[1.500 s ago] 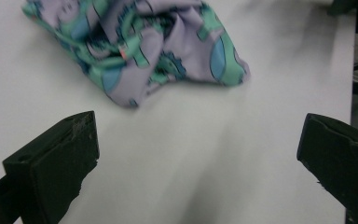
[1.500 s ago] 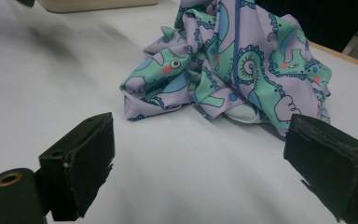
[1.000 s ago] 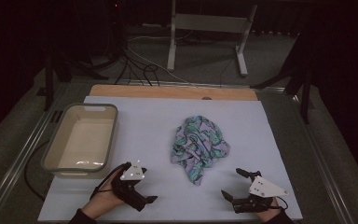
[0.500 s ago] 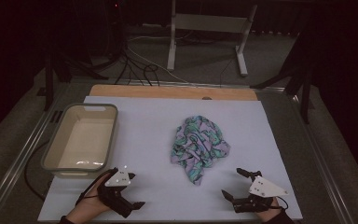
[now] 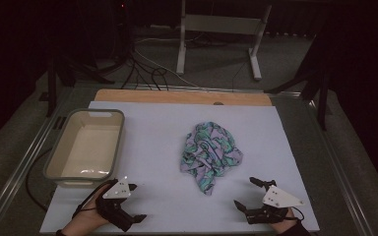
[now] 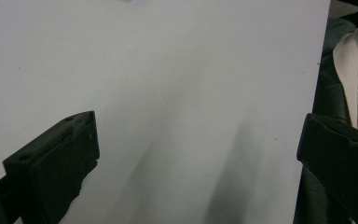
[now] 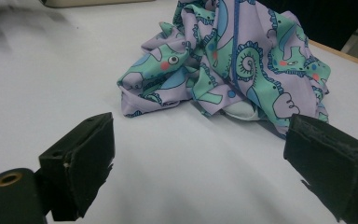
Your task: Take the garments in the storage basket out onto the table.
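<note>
Two black hand-held grippers (image 5: pixel 135 201) (image 5: pixel 250 193) with blocky fingers (image 7: pixel 81 163), pale three-cornered top plates, thin trailing black cables.

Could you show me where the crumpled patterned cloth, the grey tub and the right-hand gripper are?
crumpled patterned cloth (image 5: pixel 209 152): high view, middle of the bunched fabric.
grey tub (image 5: pixel 119 129): high view, its right rim.
right gripper (image 5: pixel 249 193): high view, midway between its open fingertips.
</note>
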`<state>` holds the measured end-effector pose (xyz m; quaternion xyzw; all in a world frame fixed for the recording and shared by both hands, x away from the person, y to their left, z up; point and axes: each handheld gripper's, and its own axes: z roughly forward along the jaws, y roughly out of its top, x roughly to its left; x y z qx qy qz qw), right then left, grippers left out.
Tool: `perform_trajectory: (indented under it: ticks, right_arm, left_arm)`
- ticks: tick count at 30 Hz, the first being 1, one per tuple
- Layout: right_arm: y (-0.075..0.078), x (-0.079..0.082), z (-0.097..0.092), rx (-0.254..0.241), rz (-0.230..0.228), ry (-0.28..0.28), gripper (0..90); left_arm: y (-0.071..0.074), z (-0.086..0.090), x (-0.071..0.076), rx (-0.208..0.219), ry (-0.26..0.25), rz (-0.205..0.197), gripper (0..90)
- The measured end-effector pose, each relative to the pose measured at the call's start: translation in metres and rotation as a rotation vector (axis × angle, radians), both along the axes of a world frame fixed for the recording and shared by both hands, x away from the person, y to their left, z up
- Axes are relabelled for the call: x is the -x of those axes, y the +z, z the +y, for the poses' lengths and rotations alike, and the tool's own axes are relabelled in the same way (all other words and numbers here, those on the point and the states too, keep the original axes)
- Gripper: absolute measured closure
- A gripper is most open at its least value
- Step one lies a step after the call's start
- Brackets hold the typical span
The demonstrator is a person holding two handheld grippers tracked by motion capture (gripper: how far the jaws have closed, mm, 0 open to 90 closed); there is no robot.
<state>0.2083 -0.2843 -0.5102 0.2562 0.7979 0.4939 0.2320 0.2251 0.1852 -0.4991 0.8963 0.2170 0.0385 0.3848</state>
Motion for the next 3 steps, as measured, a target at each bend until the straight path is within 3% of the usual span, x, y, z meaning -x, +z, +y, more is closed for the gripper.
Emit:
perform_trajectory:
  ticks: [3]
  right_arm:
    - [-0.0001, 0.0001, -0.0003, 0.001, 0.005, -0.004, 9.0]
  left_arm:
    - [-0.0002, 0.0002, 0.0002, -0.003, -0.001, -0.001, 0.0]
